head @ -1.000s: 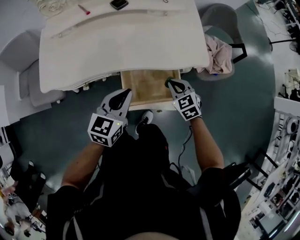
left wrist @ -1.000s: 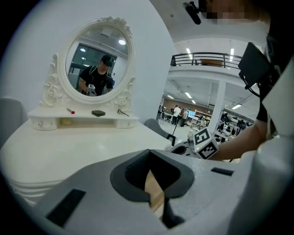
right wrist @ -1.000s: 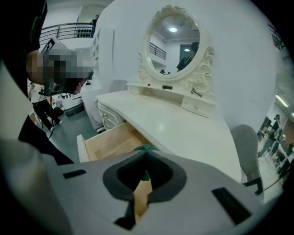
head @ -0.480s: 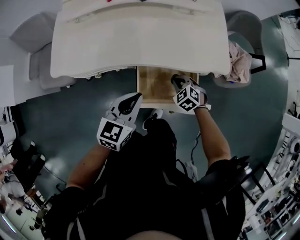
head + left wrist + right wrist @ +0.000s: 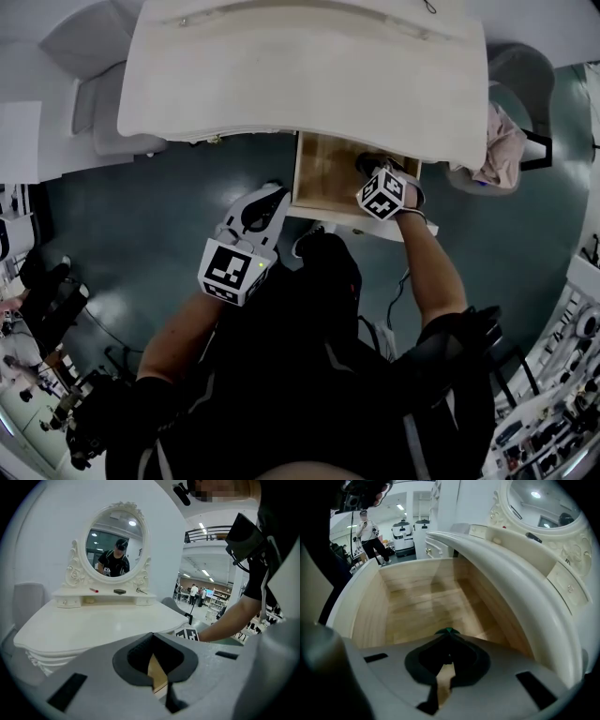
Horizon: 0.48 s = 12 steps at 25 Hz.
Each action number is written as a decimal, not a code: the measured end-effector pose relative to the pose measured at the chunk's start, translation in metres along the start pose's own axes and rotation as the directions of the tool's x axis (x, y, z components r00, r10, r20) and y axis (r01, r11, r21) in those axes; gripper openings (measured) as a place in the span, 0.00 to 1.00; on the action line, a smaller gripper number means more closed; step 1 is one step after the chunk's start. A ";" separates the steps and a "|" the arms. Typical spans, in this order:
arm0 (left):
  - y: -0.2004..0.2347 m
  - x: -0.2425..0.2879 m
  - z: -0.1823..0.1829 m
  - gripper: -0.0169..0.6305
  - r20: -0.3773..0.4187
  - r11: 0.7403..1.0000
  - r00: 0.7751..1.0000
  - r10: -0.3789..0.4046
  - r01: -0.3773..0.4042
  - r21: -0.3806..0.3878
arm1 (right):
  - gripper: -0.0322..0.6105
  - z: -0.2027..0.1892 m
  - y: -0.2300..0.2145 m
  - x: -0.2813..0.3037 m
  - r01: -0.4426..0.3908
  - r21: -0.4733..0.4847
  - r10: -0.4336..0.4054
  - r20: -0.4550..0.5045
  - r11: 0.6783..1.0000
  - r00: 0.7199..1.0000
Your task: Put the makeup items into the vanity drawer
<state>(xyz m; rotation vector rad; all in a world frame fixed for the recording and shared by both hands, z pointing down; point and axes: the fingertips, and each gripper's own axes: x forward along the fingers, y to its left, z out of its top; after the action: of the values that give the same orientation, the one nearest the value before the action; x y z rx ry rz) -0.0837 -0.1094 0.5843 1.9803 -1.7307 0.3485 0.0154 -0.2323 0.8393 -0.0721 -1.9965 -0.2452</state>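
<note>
The vanity drawer (image 5: pixel 323 169) stands pulled open under the white tabletop (image 5: pixel 309 75), its bare wooden floor (image 5: pixel 426 606) showing nothing on it. My right gripper (image 5: pixel 372 165) hangs over the drawer's right side, shut on a small green item (image 5: pixel 449 631) that peeks out at the jaw tips. My left gripper (image 5: pixel 267 199) floats just left of the drawer's front, shut with nothing in it. On the shelf under the oval mirror (image 5: pixel 116 538) lie a red lipstick (image 5: pixel 94 590), a black compact (image 5: pixel 120 591) and a thin dark item (image 5: pixel 140 591).
A chair with a pinkish cloth (image 5: pixel 499 145) stands to the right of the vanity, a grey seat (image 5: pixel 94 131) to its left. A white shoe (image 5: pixel 309 240) rests on the dark floor below the drawer front. Shelving and equipment line the room's edges.
The head view has swung, so the vanity sits further right in the picture. The right gripper has stayed over the drawer's right side, still shut. The left gripper has drifted slightly off the drawer's corner.
</note>
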 end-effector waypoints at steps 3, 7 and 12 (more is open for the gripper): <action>0.010 -0.003 0.002 0.03 0.006 0.999 0.999 0.032 -0.032 -0.010 | 0.06 -0.003 0.002 0.008 -0.014 -0.010 0.014 -0.020 1.000 1.000; 0.018 -0.005 0.007 0.03 0.010 0.999 0.999 0.044 -0.043 -0.010 | 0.06 -0.005 0.002 0.016 -0.024 -0.010 0.023 -0.036 1.000 0.999; 0.024 -0.005 0.006 0.03 0.006 0.997 0.997 0.076 -0.076 -0.002 | 0.06 -0.003 0.001 0.018 -0.023 -0.021 0.023 -0.028 1.000 0.999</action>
<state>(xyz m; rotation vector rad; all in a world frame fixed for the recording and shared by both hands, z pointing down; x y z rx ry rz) -0.1091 -0.1106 0.5812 1.9196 -1.8130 0.3674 0.0105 -0.2336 0.8573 -0.1048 -1.9643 -0.2514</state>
